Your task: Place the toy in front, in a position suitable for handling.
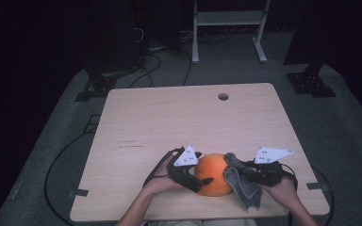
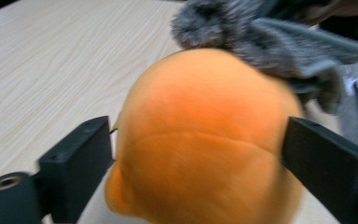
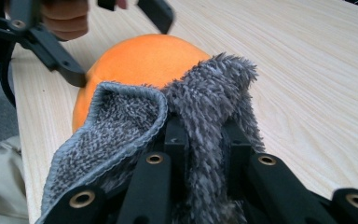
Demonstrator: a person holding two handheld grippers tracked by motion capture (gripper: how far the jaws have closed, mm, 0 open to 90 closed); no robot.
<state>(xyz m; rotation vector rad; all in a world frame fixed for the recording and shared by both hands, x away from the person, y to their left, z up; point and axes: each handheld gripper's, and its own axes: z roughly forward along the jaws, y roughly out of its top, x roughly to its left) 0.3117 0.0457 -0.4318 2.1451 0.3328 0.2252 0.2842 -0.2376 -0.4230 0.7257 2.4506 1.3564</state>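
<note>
Fingers of the left gripper (image 2: 196,158) stand wide on either side of the orange ball (image 2: 205,144), their pads right at its flanks (whether they truly press I cannot tell), so the ball could roll or squirt free if the wiping pushes hard. Fingers of the right gripper (image 3: 204,135) are clamped together on the grey cloth (image 3: 186,116), which lies against the ball's top on the side away from the left gripper. Loose cloth hanging beside the ball may snag or slip out. Ball sits near the tabletop (image 1: 169,117) front edge, so a shove could send it off.
</note>
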